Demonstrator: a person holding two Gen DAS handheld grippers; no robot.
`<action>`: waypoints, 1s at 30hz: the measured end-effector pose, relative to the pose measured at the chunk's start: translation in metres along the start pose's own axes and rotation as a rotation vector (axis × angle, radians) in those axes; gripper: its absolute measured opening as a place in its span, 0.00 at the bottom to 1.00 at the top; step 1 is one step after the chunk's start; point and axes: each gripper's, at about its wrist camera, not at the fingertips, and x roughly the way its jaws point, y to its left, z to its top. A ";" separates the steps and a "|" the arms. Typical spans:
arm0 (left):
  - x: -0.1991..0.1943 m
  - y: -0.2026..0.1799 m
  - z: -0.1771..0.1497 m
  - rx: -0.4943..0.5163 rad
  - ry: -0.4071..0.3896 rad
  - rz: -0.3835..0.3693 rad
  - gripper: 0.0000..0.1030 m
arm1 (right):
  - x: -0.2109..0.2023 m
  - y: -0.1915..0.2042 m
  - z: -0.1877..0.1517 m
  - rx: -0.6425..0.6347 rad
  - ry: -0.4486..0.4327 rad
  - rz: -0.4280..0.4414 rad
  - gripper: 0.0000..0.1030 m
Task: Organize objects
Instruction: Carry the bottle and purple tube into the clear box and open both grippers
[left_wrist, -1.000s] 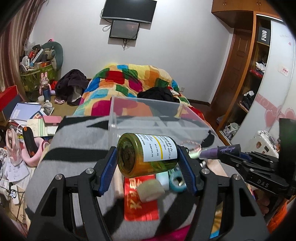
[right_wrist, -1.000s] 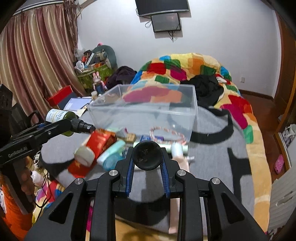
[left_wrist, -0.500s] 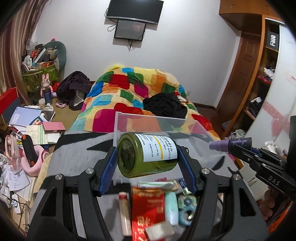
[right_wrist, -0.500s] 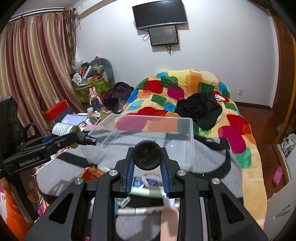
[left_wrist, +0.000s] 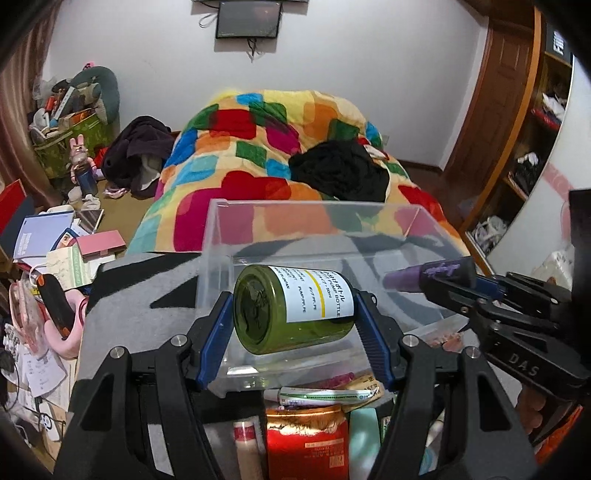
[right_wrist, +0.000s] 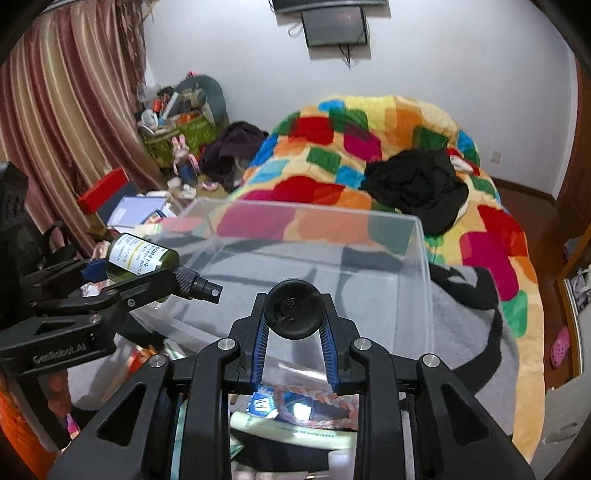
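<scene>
My left gripper (left_wrist: 293, 314) is shut on a green pump bottle (left_wrist: 291, 308) with a white label, held on its side over the near left part of a clear plastic box (left_wrist: 317, 214). The bottle (right_wrist: 142, 256) and its black pump head also show in the right wrist view. My right gripper (right_wrist: 294, 314) is shut on a purple bottle (left_wrist: 428, 273), whose round black base (right_wrist: 294, 314) faces the right camera. It hangs above the box (right_wrist: 306, 218), near its front wall. The box looks empty inside.
The box stands on a grey and black blanket (left_wrist: 140, 295) on the bed. In front of it lie a red packet (left_wrist: 306, 443), tubes (left_wrist: 325, 397), a braided cord (right_wrist: 317, 400) and other small items. A colourful quilt (left_wrist: 273, 147) lies behind. Clutter covers the floor at left.
Both grippers rose from the pile of items, then moved forward and down over the clear box, each still holding its bottle. The box now fills the middle of both views.
</scene>
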 end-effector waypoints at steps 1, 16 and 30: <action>0.002 -0.001 0.000 0.007 0.006 -0.001 0.62 | 0.003 -0.002 0.000 0.004 0.010 0.001 0.23; -0.011 -0.009 -0.005 0.043 0.015 -0.022 0.71 | -0.012 0.005 -0.004 -0.026 0.023 -0.026 0.47; -0.080 -0.012 -0.026 0.063 -0.134 0.022 0.94 | -0.081 0.025 -0.030 -0.123 -0.093 -0.067 0.70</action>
